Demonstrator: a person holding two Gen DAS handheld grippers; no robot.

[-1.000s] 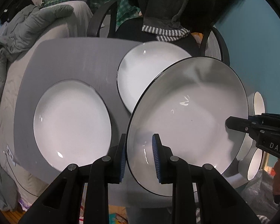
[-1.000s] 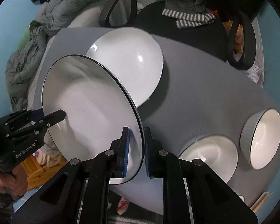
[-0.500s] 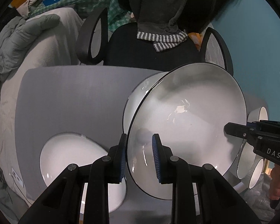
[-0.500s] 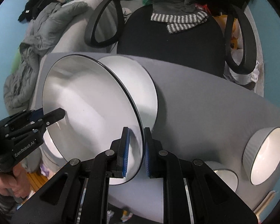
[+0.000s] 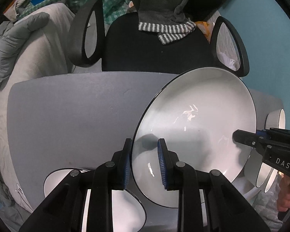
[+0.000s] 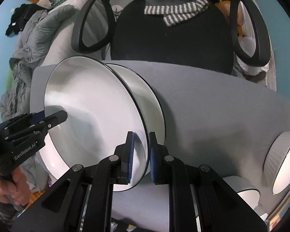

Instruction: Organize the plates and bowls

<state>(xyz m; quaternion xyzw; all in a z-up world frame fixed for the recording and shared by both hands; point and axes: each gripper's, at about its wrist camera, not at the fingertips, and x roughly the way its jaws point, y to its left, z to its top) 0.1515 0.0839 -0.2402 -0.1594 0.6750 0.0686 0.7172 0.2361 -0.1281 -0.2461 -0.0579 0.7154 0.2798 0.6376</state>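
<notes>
Grey table (image 5: 71,116) below — I lower the carried plate (image 5: 195,135), pinched by left gripper (image 5: 144,162) and right gripper (image 6: 141,158), squarely onto the lying plate (image 6: 150,104).

Both wrist cameras looked steeply down along their fingers, close over the grey table (image 5: 67,116). They shared the held plate (image 6: 90,116), seen from opposite rims, and the black chair (image 5: 154,54) beyond.

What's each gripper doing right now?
Left gripper: shut on the rim of the large white plate.
Right gripper: shut on the same plate's opposite rim.
</notes>
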